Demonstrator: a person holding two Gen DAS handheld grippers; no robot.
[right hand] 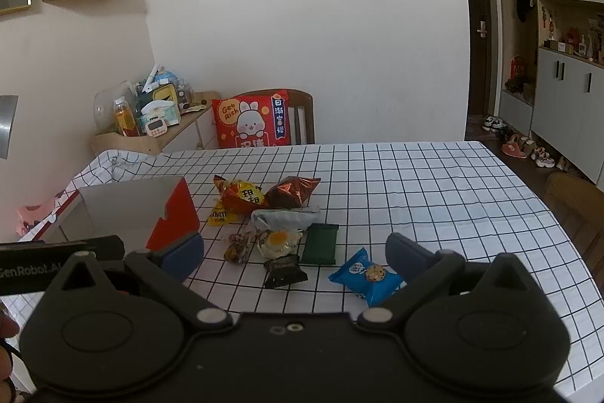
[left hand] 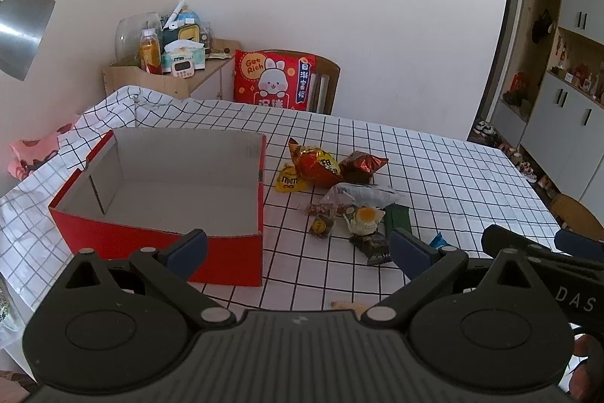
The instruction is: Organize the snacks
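An open, empty red cardboard box [left hand: 158, 191] stands on the checked tablecloth at the left; its corner shows in the right wrist view [right hand: 173, 218]. Right of it lies a pile of snacks: an orange-red foil bag [left hand: 317, 165], a brown foil bag [left hand: 362, 165], a yellow M&M's pack [left hand: 288, 181], a clear packet [left hand: 358, 193], an egg-print packet [left hand: 364, 218], a green bar [right hand: 321, 244], a black sweet [right hand: 285, 274] and a blue cookie pack [right hand: 368, 276]. My left gripper [left hand: 298, 248] is open and empty, near the box's front right corner. My right gripper [right hand: 294, 255] is open and empty, above the nearest snacks.
A chair with a red rabbit cushion [left hand: 273, 80] stands behind the table. A wooden side shelf [left hand: 170, 70] with bottles and tissues is at the back left. The tablecloth [right hand: 434, 199] stretches to the right. Cabinets and shoes [right hand: 528, 146] are at the far right.
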